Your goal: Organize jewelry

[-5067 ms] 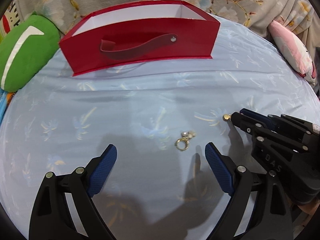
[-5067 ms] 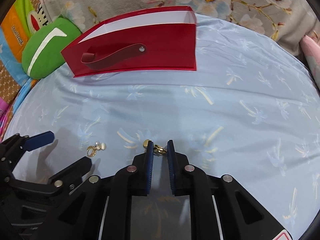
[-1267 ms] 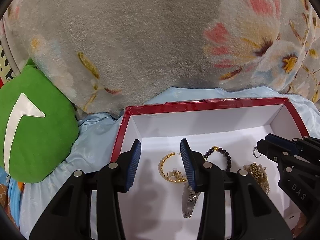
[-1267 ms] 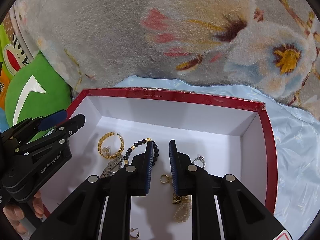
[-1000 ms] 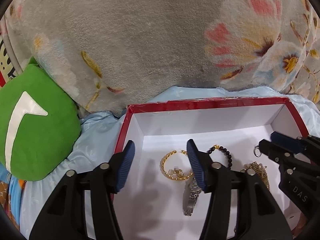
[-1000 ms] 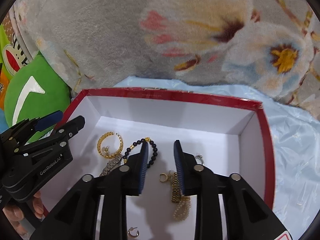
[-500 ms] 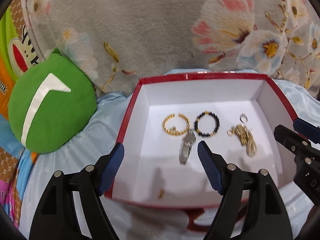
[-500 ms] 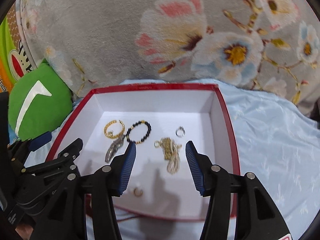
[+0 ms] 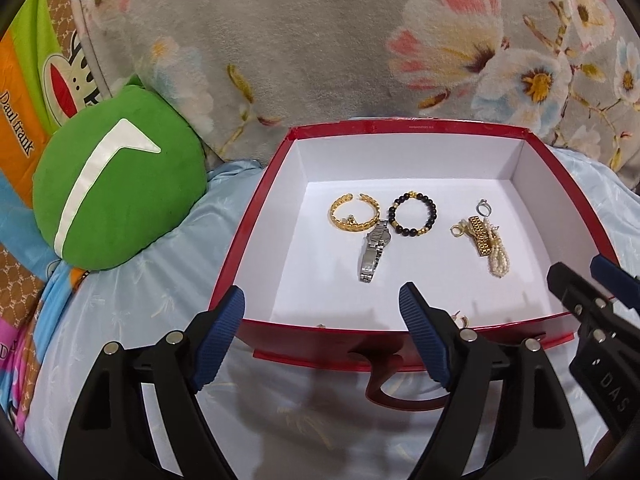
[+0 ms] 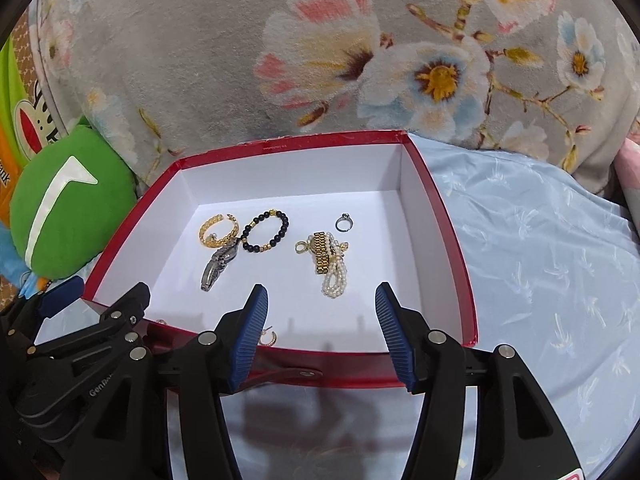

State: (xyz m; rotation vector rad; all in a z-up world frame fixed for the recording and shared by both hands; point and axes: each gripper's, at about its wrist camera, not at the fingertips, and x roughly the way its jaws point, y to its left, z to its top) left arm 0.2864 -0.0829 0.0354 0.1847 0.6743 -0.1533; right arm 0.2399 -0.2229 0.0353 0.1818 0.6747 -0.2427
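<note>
Both tongs, left gripper and right gripper, gape apart before the red box; jewelry inside, possibly earrings nearest.

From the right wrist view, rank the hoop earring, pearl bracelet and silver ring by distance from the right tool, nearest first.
1. Hoop earring: by the box's near wall, beside the right tool's left finger.
2. Pearl bracelet: mid-floor, ahead.
3. Silver ring: farthest, toward the back wall.
</note>
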